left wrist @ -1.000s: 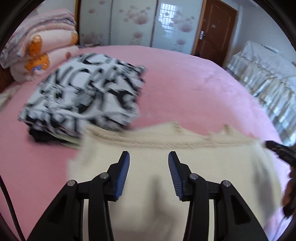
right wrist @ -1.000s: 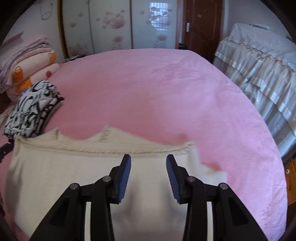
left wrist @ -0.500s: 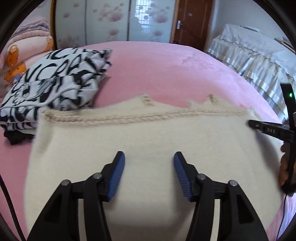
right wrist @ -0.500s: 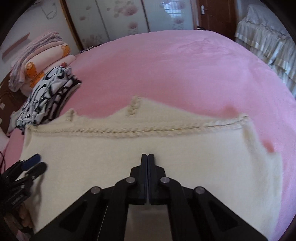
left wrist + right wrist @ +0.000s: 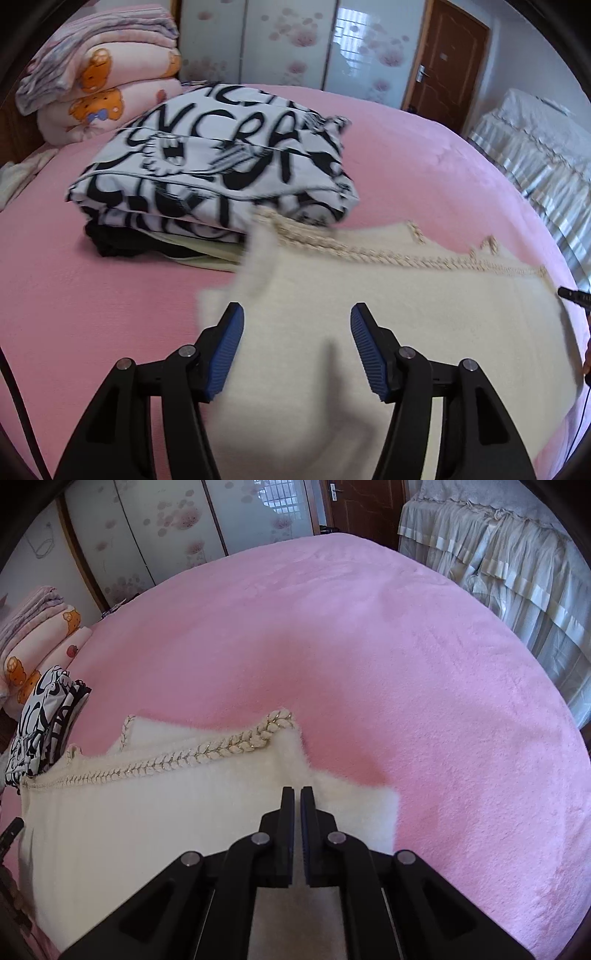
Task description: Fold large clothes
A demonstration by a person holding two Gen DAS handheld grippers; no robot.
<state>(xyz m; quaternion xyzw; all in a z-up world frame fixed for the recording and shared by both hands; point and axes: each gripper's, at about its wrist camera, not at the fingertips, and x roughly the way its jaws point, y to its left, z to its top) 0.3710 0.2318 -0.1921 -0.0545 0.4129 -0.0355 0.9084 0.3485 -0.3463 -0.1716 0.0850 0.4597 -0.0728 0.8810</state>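
A cream fluffy garment [image 5: 406,314] with a braided trim lies flat on the pink bed [image 5: 424,177]. My left gripper [image 5: 297,317] hovers over its left part, jaws opening wide, nothing between them. The garment's left edge is blurred. In the right wrist view the garment [image 5: 147,812] shows its braided edge, with a second layer behind it. My right gripper [image 5: 297,794] is over the garment's right corner. Its jaws are opening, a narrow gap shows, and no cloth is in it. The right gripper's tip [image 5: 576,295] shows at the left wrist view's right edge.
A folded stack topped by a black-and-white printed garment [image 5: 221,170] sits left of the cream one, touching its far corner. Rolled quilts [image 5: 99,85] lie behind it. A second bed with a frilled cover [image 5: 498,554] stands to the right. Wardrobe doors and a brown door [image 5: 443,62] are behind.
My left gripper swung left toward the printed stack and its jaws widened. My right gripper shut half a second ago, has parted slightly, and moved to the garment's right corner.
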